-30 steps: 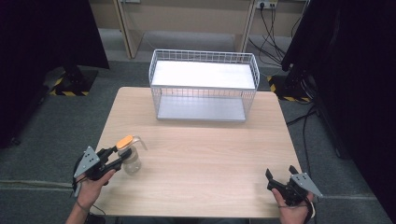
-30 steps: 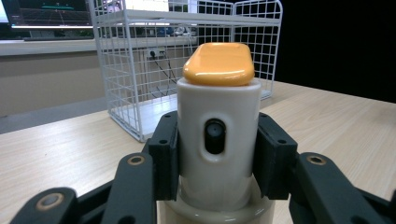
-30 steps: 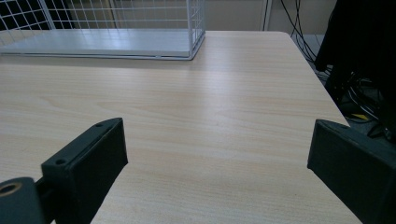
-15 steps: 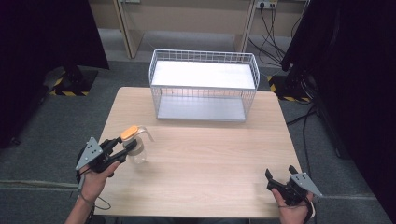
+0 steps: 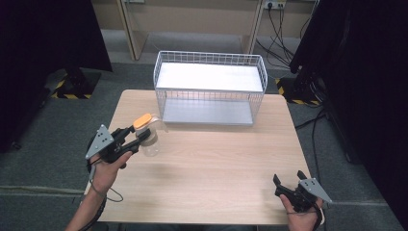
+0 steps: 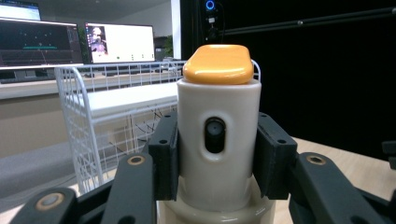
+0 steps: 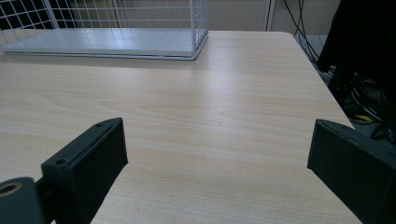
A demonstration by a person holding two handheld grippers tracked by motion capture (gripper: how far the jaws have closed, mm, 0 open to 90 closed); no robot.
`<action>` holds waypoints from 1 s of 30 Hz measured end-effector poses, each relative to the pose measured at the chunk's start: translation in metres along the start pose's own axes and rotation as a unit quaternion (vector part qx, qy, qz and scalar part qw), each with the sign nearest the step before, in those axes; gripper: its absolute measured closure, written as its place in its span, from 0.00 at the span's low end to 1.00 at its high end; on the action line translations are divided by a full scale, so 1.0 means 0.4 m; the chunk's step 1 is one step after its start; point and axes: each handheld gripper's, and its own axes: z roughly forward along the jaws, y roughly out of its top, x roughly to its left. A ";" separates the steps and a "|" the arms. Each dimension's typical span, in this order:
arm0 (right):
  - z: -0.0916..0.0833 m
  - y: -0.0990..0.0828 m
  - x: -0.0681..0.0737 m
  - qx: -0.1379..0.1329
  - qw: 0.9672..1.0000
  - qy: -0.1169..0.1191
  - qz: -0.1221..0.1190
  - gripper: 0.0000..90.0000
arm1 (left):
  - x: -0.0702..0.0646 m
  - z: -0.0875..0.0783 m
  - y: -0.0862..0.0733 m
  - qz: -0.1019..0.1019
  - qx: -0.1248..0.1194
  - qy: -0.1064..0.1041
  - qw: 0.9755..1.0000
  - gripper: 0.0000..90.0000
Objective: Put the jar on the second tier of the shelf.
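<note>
Since a second ago my left gripper (image 5: 126, 142) has come up off the worktop (image 5: 211, 168) and travelled toward the wire basket (image 5: 210, 88), carrying the bottle (image 5: 146, 134) with it. My right gripper (image 5: 294, 188) has kept its place at the near right corner.

Left jaws: clamped on the bottle. In the left gripper view the two black pads (image 6: 163, 161) press flat on either side of its cream neck, just under the orange cap (image 6: 217, 64). The bottle (image 6: 218, 140) stands upright in the grip, a small dark oval recess facing the camera. Its wider body drops out of sight below the frame.

Position of the bottle, high view: over the left part of the worktop, clear lower body hanging past the jaws, orange cap on top. It sits near the basket's front left corner but apart from it. I cannot tell from that view how far its base is from the wood.

Right jaws: wide apart, nothing between them. In the right gripper view the bare wood grain runs between the two pads (image 7: 88, 163), and the basket's (image 7: 116, 28) white floor and wire wall lie well ahead at the far edge.

Basket: white wire, open top, standing at the back of the worktop.
</note>
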 end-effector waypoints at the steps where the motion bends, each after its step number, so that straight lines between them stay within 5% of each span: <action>1: 0.000 0.000 0.000 0.001 1.000 0.000 0.000 0.05 | 0.001 0.005 0.005 0.000 -0.001 0.001 1.000 0.63; 30: 0.000 0.000 -0.002 0.000 1.000 0.002 0.001 0.05 | 0.019 0.126 0.133 0.017 -0.016 0.010 1.000 0.63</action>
